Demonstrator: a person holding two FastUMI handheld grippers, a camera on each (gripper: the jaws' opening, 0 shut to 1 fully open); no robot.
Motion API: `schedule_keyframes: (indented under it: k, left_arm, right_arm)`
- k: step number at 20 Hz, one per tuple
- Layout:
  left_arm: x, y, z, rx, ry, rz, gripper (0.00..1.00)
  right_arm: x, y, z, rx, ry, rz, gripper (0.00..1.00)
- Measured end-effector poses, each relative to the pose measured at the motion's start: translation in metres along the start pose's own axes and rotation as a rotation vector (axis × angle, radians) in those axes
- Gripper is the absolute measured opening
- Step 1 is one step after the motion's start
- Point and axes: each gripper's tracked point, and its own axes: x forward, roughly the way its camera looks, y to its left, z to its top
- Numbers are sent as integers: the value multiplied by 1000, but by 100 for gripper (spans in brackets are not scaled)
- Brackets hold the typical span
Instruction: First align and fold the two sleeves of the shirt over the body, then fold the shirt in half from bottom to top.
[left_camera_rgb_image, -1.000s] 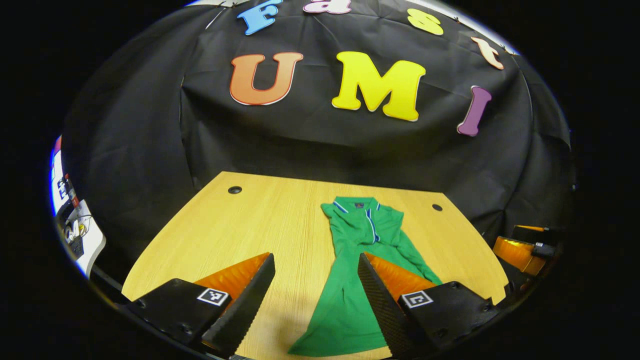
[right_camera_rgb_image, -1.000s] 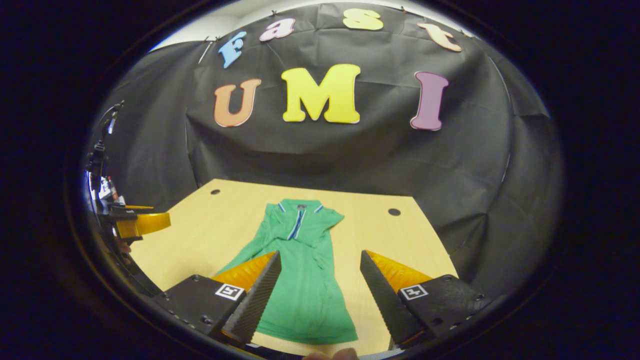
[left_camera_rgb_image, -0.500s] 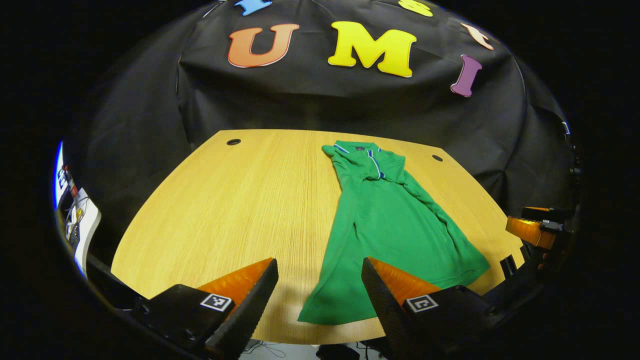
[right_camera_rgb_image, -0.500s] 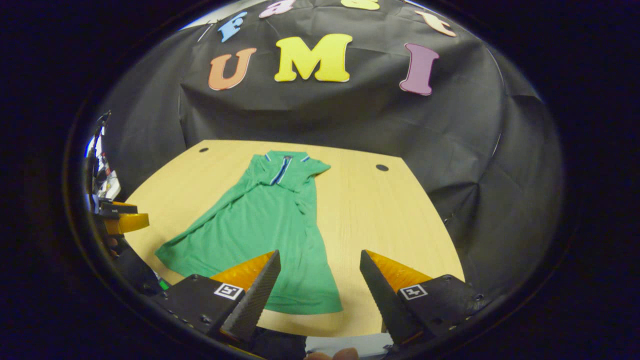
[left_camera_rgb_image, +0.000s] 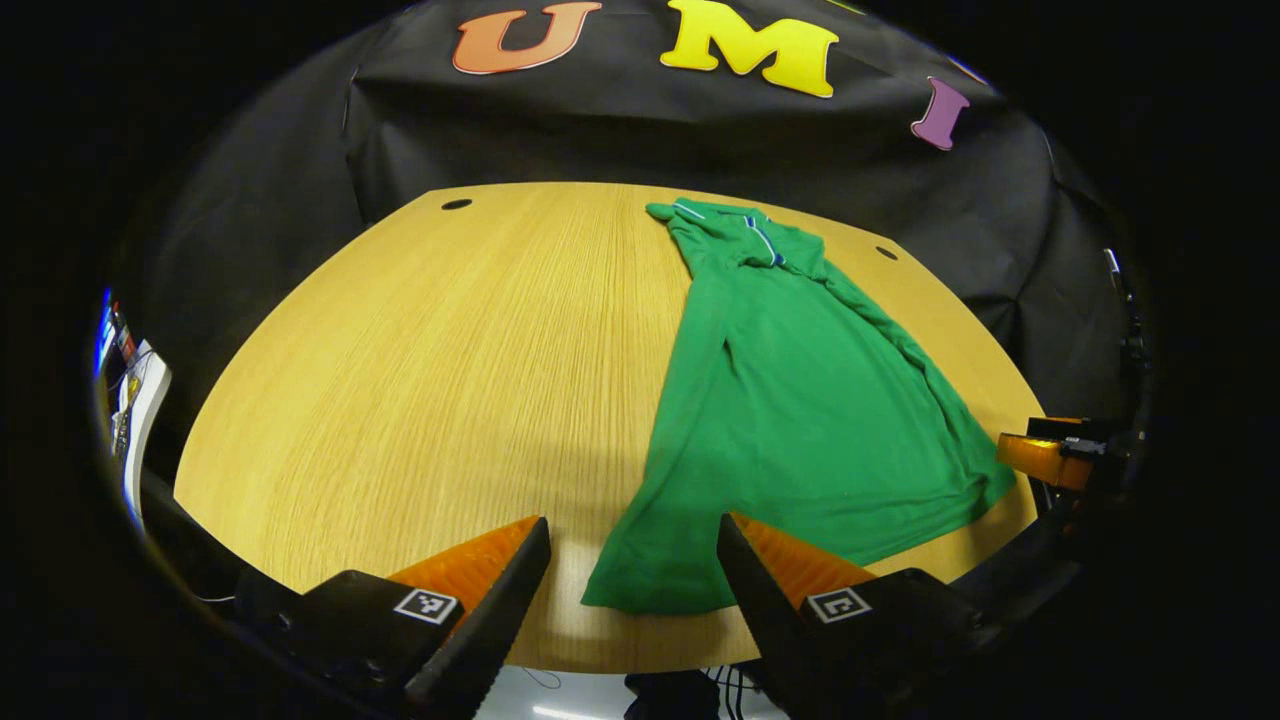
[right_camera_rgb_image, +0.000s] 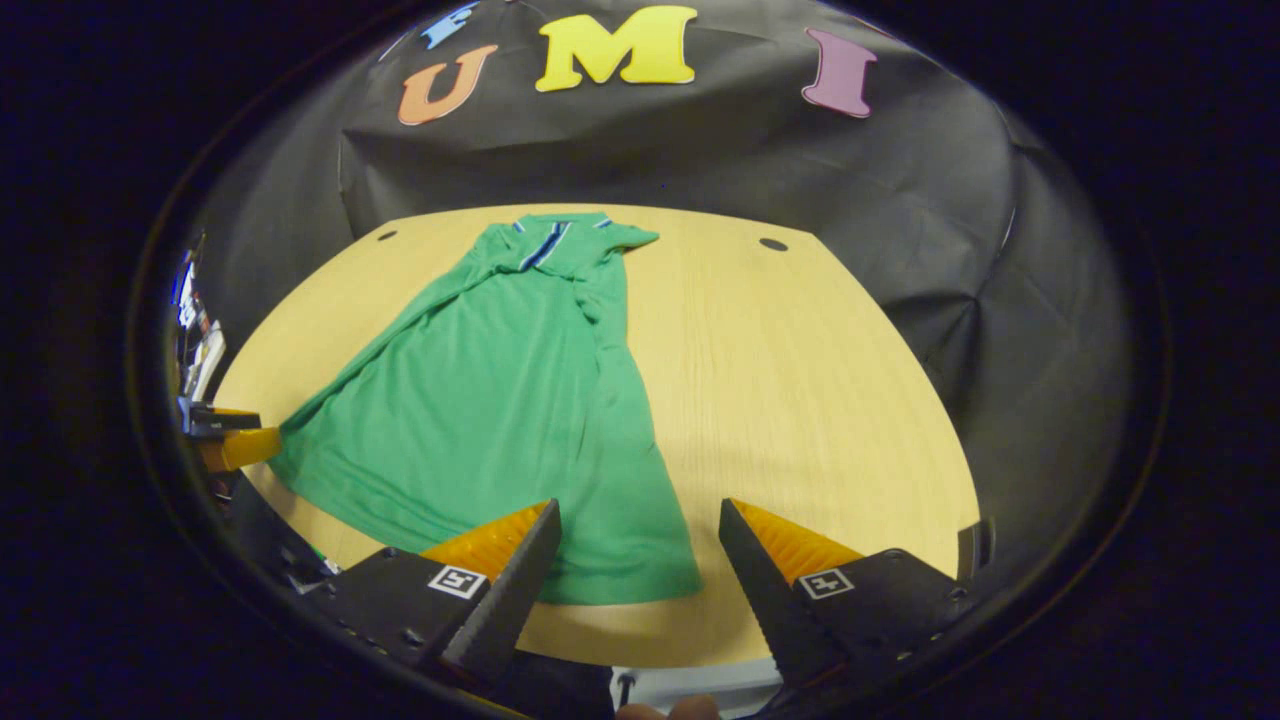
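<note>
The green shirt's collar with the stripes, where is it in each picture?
Left gripper view: the collar sits near the top, right of the middle, at the far edge of the wooden table.
Right gripper view: the collar sits near the top, left of the middle.
Shared landmark: the green shirt spreading from the collar towards the camera.

place: recording booth | evidence: black cloth wall (left_camera_rgb_image: 620, 140); wooden table (left_camera_rgb_image: 420, 350) with cable holes (left_camera_rgb_image: 456, 204)

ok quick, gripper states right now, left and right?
Left gripper: open, holding nothing, above the green shirt's hem corner.
Right gripper: open, holding nothing, above the other hem corner.
</note>
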Motion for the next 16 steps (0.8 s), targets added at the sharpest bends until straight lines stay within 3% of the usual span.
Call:
schedule_keyframes:
  k: [4,9,16]
  left_arm:
    - [8,5,-10,-8,12,11,100]
    - [7,0,-15,100,10,40,100]
    - [6,2,-14,64,18,63,100]
  right_arm:
    - [14,-3,-14,-2,52,0,96]
    - [16,0,-16,-21,55,31,94]
    - [17,-1,-25,67,89,65,95]
